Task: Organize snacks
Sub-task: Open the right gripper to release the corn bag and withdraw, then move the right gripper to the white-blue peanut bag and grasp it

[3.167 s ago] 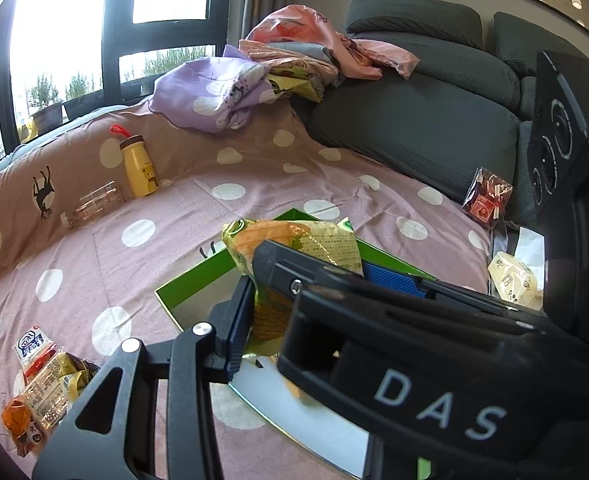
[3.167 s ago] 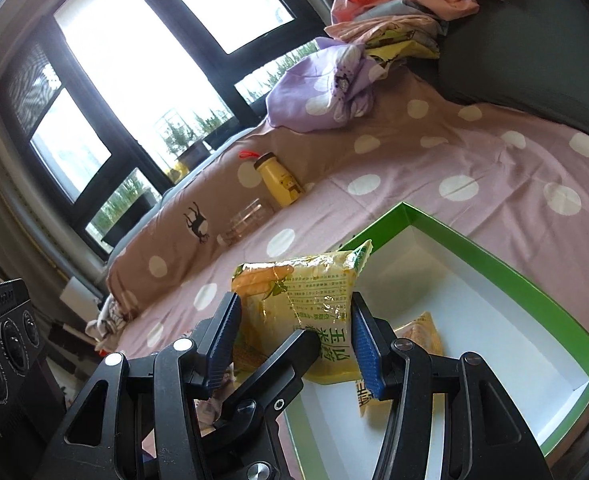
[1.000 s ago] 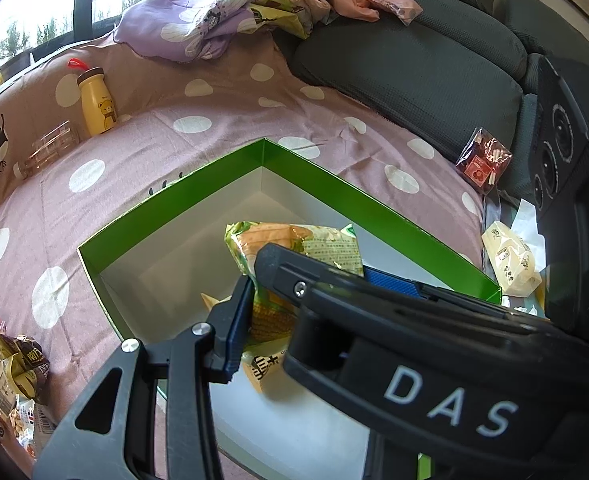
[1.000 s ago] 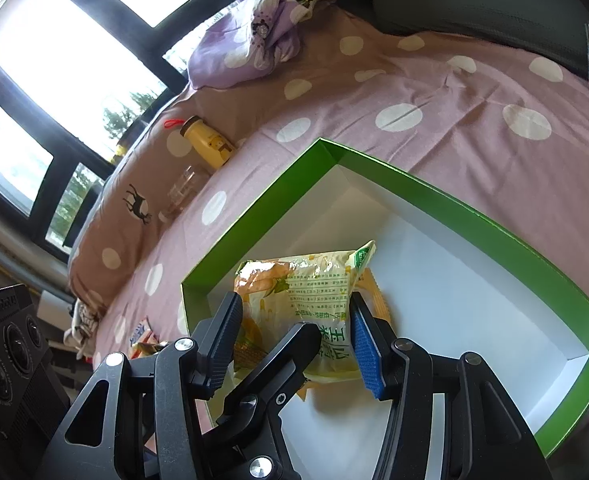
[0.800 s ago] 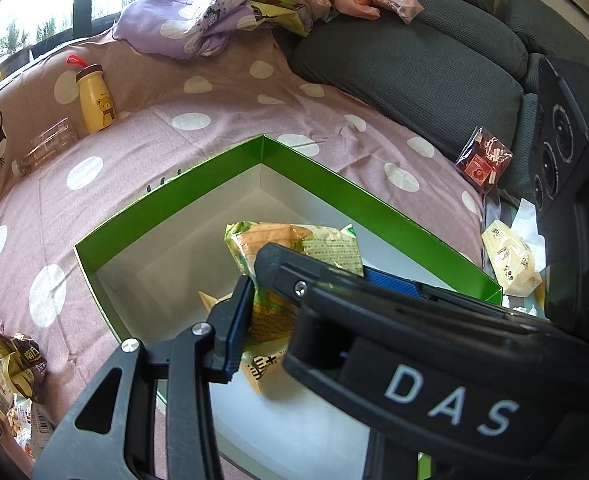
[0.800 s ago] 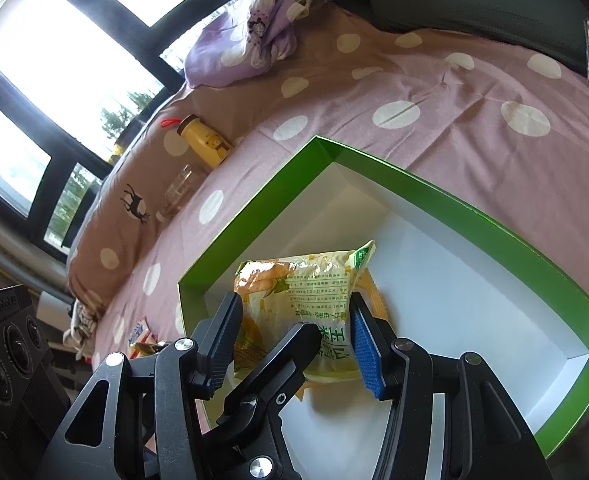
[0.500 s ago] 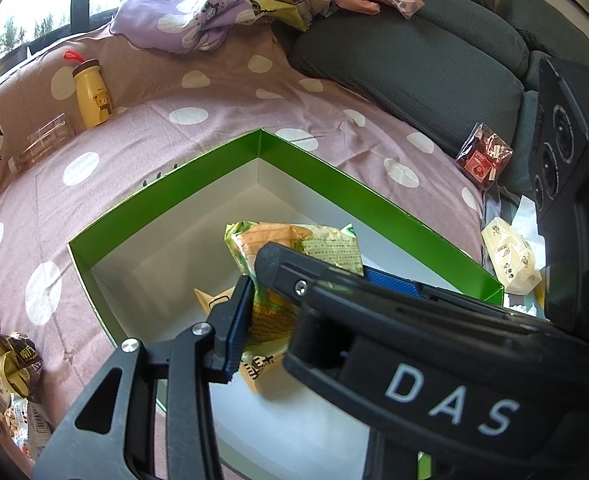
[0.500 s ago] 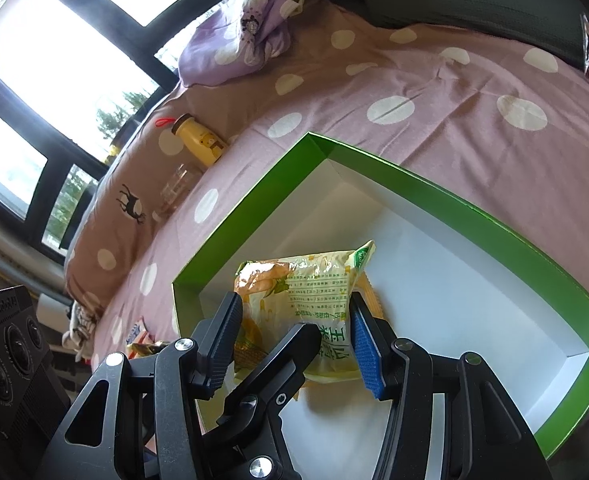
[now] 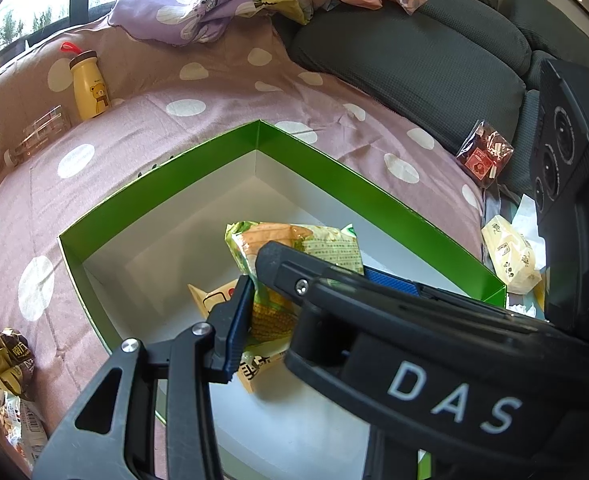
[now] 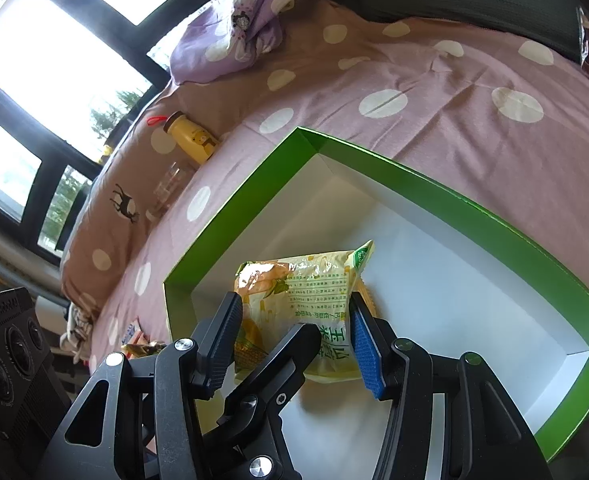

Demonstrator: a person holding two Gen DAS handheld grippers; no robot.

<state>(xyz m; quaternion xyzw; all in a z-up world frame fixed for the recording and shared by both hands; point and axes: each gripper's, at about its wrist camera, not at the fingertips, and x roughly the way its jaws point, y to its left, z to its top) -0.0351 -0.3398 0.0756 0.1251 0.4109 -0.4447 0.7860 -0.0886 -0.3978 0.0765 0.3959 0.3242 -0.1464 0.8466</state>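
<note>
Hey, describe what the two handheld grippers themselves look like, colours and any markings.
Both are black plastic with angular, cut-out frames and silver screws. The left gripper has blue ribbed pads on its fingers. The right gripper has one blue ribbed pad and one dark one, and white "DAS" lettering shows on its body in the left wrist view. No hands or sleeves are visible.

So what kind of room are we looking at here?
Probably a home living room: a grey sofa draped with a polka-dot sheet, crumpled bedding piled on it, and big windows behind.

The orange packet (image 9: 214, 300) lay mostly hidden beneath the corn snack bag (image 9: 294, 248). The snack pile (image 9: 2, 376) was cut off at the left edge.
</note>
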